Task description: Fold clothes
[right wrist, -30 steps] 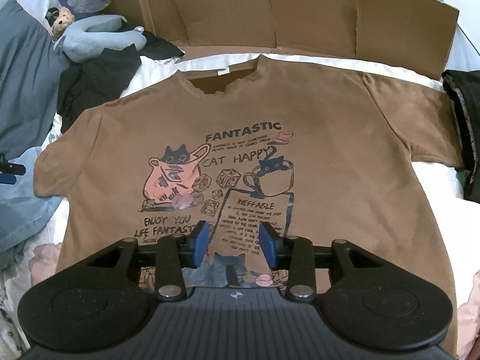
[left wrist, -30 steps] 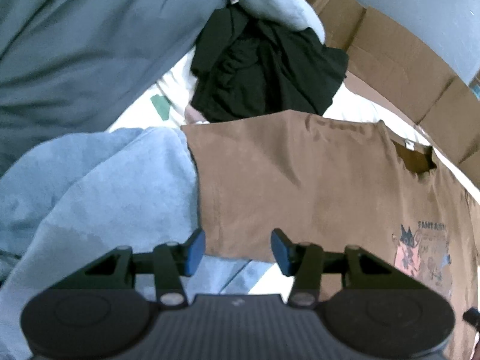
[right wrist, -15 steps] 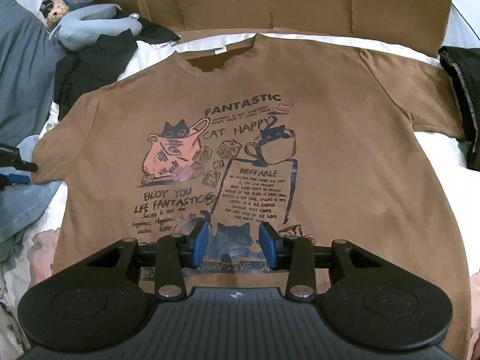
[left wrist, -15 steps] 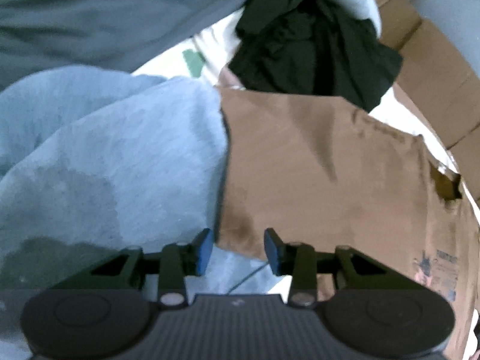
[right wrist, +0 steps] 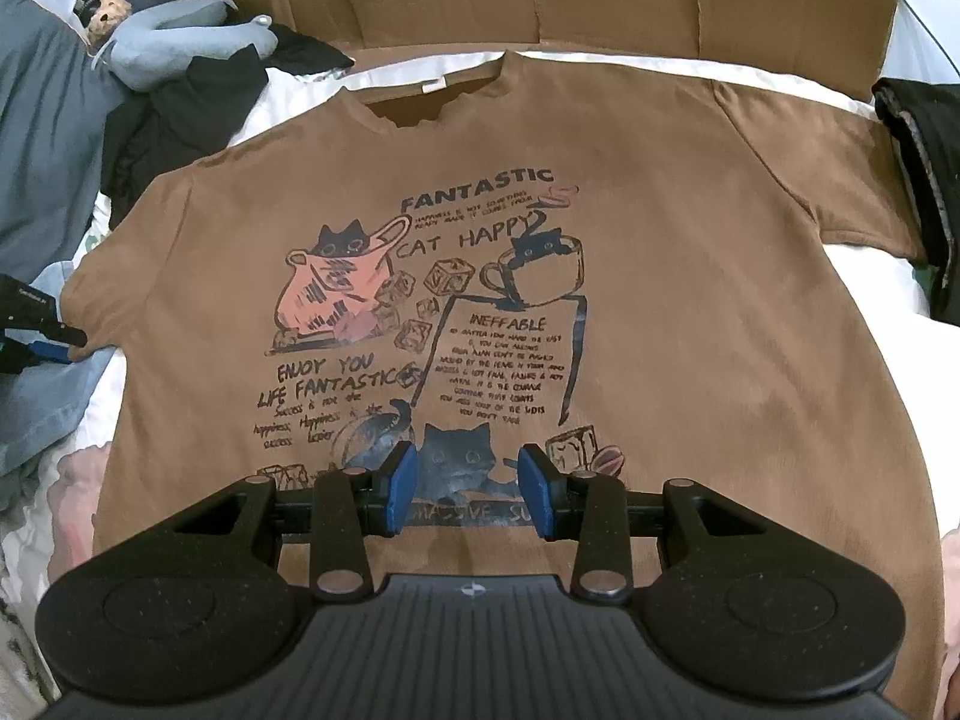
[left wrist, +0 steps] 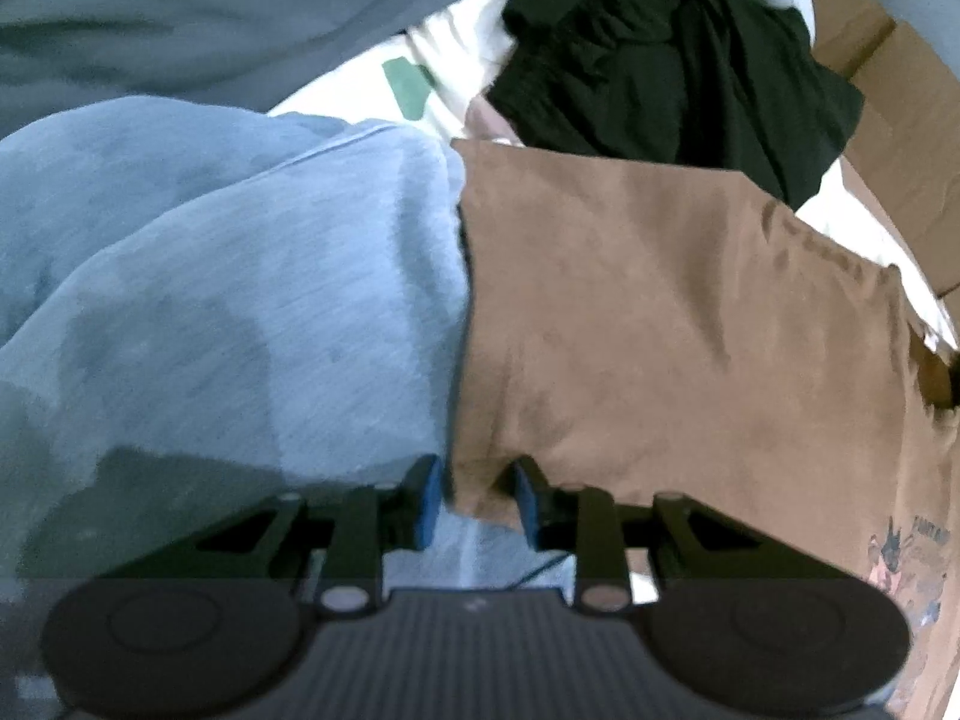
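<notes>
A brown T-shirt (right wrist: 630,276) lay print-up across the bed (right wrist: 870,294), its left sleeve (left wrist: 600,312) at the bed's left edge, where the left gripper (left wrist: 474,498) was closing around the sleeve's corner; the right gripper (right wrist: 468,489) hovered released above the hem, so lifting that sleeve inward likely came next.

The left wrist camera looks steeply down, close over the brown T-shirt's (left wrist: 690,324) sleeve edge, while the right wrist camera faces farther across the whole shirt (right wrist: 660,300) from its near hem, both sharing that left sleeve and the black garment (left wrist: 672,48) beyond.
</notes>
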Demonstrator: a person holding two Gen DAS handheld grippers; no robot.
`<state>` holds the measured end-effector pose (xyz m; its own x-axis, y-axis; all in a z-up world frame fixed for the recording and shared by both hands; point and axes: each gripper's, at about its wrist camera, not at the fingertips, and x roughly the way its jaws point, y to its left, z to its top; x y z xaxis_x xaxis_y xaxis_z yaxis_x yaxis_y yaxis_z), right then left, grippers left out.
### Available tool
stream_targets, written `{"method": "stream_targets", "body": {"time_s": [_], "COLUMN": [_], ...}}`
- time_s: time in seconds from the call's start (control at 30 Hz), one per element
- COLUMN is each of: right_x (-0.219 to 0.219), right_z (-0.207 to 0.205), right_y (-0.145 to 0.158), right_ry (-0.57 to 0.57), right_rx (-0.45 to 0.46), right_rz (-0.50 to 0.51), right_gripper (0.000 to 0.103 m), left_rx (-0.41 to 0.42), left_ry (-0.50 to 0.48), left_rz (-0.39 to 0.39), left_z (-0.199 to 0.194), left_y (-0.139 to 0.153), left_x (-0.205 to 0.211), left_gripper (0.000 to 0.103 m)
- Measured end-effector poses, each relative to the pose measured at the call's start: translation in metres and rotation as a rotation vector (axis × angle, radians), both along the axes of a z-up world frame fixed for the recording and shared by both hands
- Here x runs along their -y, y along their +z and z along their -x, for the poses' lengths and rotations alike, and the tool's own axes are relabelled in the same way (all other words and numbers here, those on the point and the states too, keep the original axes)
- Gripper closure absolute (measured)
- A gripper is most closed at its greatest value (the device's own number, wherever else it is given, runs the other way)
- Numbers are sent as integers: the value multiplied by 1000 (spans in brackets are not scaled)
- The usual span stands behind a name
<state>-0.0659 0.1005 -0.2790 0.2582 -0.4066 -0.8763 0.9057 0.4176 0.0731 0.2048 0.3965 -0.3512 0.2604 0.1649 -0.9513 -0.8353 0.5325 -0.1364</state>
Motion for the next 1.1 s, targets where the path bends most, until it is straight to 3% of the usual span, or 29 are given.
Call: {"method": "stream_targets", "body": {"time_s": [0.33, 0.57, 0.67, 0.7, 0.73, 1.1], "right_x": [-2, -2, 0, 1, 1, 1], "right_z": [-1, 1, 3, 3, 4, 5], "right_y": [-4, -2, -2, 1, 1, -1], "right_ry": [1, 0, -7, 110, 125, 129], "right_rx": [12, 21, 26, 65, 71, 68], "right_rz": [-15, -16, -17, -30, -31, -41], "right_gripper": [59, 59, 59, 59, 59, 59], "left_rx": [9, -15, -19, -17, -15, 17], "left_ry": [-41, 25, 34, 39, 44, 121], "left_rz": [24, 94, 97, 93, 88, 97], "left_z": [1, 6, 10, 12, 13, 18], "left_y": [-8, 5, 7, 7, 6, -11], "left_x": [-3, -2, 4, 6, 7, 4], "left_gripper": [75, 74, 72, 72, 72, 76]}}
